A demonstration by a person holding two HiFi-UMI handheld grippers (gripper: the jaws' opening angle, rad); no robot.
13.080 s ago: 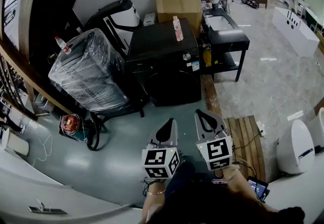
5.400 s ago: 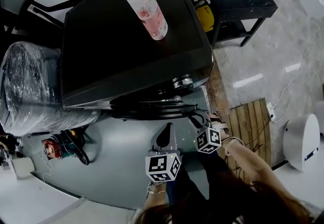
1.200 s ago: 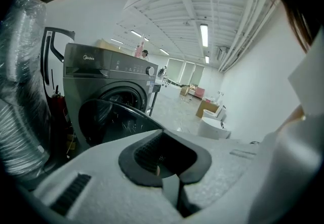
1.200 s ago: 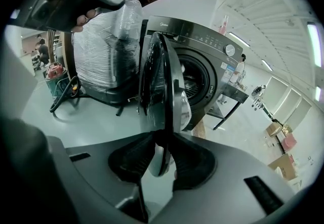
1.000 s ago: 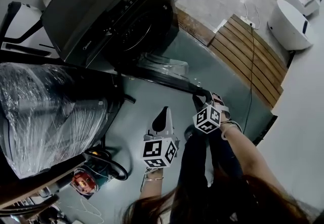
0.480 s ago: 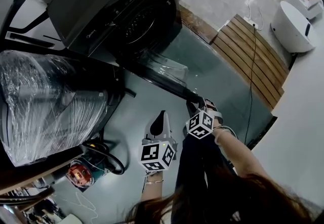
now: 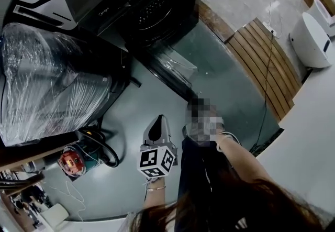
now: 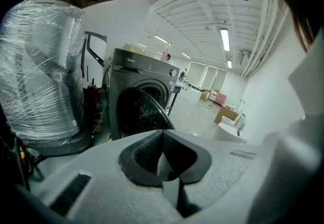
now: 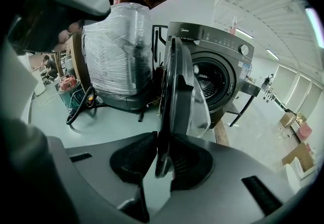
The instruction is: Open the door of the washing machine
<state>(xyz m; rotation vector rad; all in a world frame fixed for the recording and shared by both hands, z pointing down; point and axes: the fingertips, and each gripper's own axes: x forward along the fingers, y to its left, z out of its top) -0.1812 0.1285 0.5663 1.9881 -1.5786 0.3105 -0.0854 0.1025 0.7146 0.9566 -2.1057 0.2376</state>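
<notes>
Right gripper view: right gripper [image 9: 163,162] fingers [image 9: 132,160], just been closing, pinch the door [image 9: 178,91] rim; door stands wide off the washing machine [image 9: 223,61]. Left gripper [image 8: 163,160] fingers together, empty. Risk: thin-rim pinch slips, or overswing knocks door into the plastic-wrapped appliance [image 7: 52,84].

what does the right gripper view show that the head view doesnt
Only the right gripper view: the right gripper with the edge of the open door between its jaws, which have just been closing and grip it. In the head view a blurred patch covers that gripper. Only the head view: the marker cube on the left gripper and the person's forearm. Both: the washing machine, its door swung open, and the plastic-wrapped machine beside it.
</notes>
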